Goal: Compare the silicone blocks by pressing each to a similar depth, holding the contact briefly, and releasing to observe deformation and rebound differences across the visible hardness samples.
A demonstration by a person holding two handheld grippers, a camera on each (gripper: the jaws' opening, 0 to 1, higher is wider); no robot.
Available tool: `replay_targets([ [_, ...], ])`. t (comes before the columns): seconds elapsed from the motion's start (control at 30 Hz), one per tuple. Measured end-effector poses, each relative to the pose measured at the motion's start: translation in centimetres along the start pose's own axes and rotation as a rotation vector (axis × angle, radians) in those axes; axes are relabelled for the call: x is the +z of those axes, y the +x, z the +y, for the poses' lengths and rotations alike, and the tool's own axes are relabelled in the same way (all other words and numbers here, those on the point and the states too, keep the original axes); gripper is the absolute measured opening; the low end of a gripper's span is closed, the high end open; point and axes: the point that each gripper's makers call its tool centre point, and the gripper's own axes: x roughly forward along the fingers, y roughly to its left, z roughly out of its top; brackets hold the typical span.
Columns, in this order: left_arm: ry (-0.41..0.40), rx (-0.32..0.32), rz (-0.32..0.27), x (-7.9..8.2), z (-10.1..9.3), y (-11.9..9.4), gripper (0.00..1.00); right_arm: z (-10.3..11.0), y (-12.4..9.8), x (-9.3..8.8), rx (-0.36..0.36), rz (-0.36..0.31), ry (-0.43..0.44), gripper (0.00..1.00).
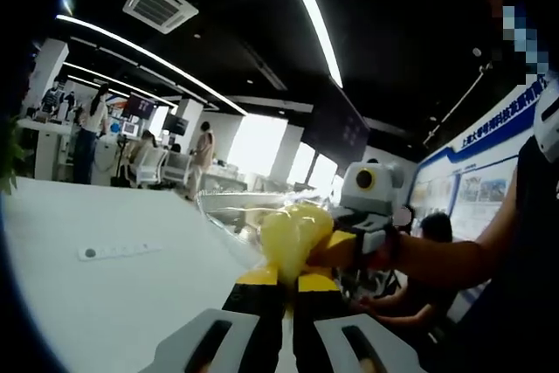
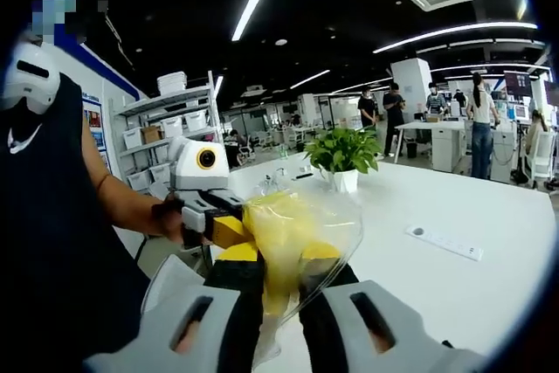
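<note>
We see the bag (image 1: 293,238) held up above the counter (image 1: 105,294), between the left gripper (image 1: 288,290) and the right gripper (image 1: 349,246), which comes in from the right in the left gripper view. In the right gripper view the bag (image 2: 293,233) sits in the right gripper (image 2: 279,290), with the left gripper (image 2: 229,231) touching it from the left. On the counter (image 2: 489,216), a strip (image 2: 444,242) lies right of the bag, a plant (image 2: 342,156) behind it. Shelves (image 2: 170,141) stand beyond the left gripper.

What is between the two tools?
A clear plastic bag with yellow contents is pinched between the left tool and right tool, seen in the right gripper view.
</note>
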Motion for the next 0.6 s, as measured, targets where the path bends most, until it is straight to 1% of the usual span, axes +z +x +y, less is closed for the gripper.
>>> replay_targets([
  [0.13, -0.013, 0.004, 0.0, 0.3, 0.0, 0.2, 0.0, -0.5, -0.1, 0.3, -0.025, -0.015, -0.026, 0.16],
  [0.2, -0.042, -0.001, 0.006, 0.3, 0.1, 0.3, 0.0, -0.6, -0.2, 0.4, -0.027, -0.024, -0.023, 0.18],
  [0.23, -0.048, 0.002, 0.014, 0.3, 0.3, 0.4, 0.0, -0.8, -0.2, 0.6, -0.037, -0.035, -0.024, 0.23],
  [0.27, -0.05, 0.006, 0.024, 0.2, 0.3, 0.4, 0.0, -1.3, -0.4, 1.3, -0.067, -0.078, -0.039, 0.29],
  [0.3, -0.05, 0.008, 0.034, 0.0, 0.3, 0.5, 0.0, -1.4, -0.5, 1.8, -0.076, -0.106, -0.04, 0.35],
  [0.33, -0.05, 0.01, 0.043, -0.1, 0.3, 0.6, 0.0, -1.6, -0.8, 2.0, -0.081, -0.119, -0.034, 0.42],
  [0.37, -0.054, 0.011, 0.048, -0.2, 0.3, 0.6, 0.0, -1.6, -0.9, 2.0, -0.086, -0.118, -0.038, 0.46],
  [0.47, -0.063, 0.008, 0.056, -0.3, 0.3, 0.7, 0.0, -2.4, -1.4, 1.9, -0.139, -0.105, -0.073, 0.57],
  [0.53, -0.077, 0.004, 0.06, -0.4, 0.2, 0.9, 0.0, -2.9, -1.9, 1.6, -0.161, -0.108, -0.06, 0.68],
  [0.6, -0.092, 0.003, 0.062, -0.4, 0.3, 1.0, 0.0, -3.6, -2.5, 1.3, -0.197, -0.117, -0.053, 0.77],
])
